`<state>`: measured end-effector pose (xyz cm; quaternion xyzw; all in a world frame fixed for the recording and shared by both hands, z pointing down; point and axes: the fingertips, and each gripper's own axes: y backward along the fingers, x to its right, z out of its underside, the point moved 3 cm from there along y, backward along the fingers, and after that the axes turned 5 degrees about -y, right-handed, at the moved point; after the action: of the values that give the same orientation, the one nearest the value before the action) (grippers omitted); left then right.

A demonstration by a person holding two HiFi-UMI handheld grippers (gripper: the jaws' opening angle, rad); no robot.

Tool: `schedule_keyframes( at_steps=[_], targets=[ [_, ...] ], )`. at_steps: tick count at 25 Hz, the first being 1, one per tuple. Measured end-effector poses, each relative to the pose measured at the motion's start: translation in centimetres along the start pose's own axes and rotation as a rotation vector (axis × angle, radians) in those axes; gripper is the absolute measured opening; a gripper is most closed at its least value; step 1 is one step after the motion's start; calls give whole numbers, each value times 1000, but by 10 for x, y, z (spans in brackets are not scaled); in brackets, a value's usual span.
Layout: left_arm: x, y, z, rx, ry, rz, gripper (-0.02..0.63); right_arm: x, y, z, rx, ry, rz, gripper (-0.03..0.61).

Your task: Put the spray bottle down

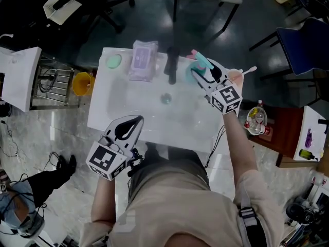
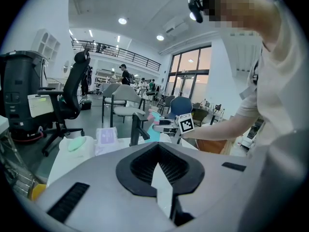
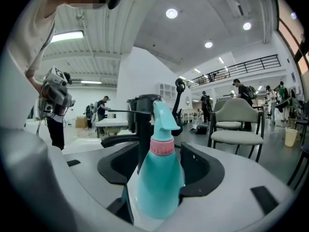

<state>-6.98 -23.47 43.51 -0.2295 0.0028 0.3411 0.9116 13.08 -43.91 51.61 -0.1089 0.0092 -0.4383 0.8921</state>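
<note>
A teal spray bottle (image 1: pixel 197 74) with a pink collar and teal nozzle is held between the jaws of my right gripper (image 1: pixel 200 72), at the far right of the white sink top (image 1: pixel 108 112), just right of the black faucet (image 1: pixel 172 66). In the right gripper view the spray bottle (image 3: pixel 159 178) stands upright in the right gripper (image 3: pixel 161 151), which is shut on its body. Whether its base touches the top is hidden. My left gripper (image 1: pixel 138 119) hovers at the near edge, shut and holding nothing; the left gripper (image 2: pixel 157 146) faces the faucet (image 2: pixel 136 127).
A purple wipes pack (image 1: pixel 143 59) and a green round sponge (image 1: pixel 113 61) lie at the back left of the top. A drain (image 1: pixel 165 99) sits mid-basin. A yellow bucket (image 1: pixel 82 83) stands to the left, and a brown side table (image 1: pixel 277 130) with bottles to the right.
</note>
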Motion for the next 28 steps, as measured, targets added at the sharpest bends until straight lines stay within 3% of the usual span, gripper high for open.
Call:
schedule_keyframes(
  at_steps=[8, 15, 19, 28],
  targets=[
    [8, -2, 1, 0, -14, 18, 8, -6, 10, 10, -52, 3, 61, 239],
    [9, 4, 3, 0, -15, 4, 8, 3, 2, 13, -71, 43, 0, 239],
    [9, 8, 4, 2, -14, -5, 8, 5, 1, 13, -79, -4, -20, 239],
    [12, 9, 1, 28, -28, 6, 8, -3, 30, -4, -1, -79, 59, 239]
  ],
)
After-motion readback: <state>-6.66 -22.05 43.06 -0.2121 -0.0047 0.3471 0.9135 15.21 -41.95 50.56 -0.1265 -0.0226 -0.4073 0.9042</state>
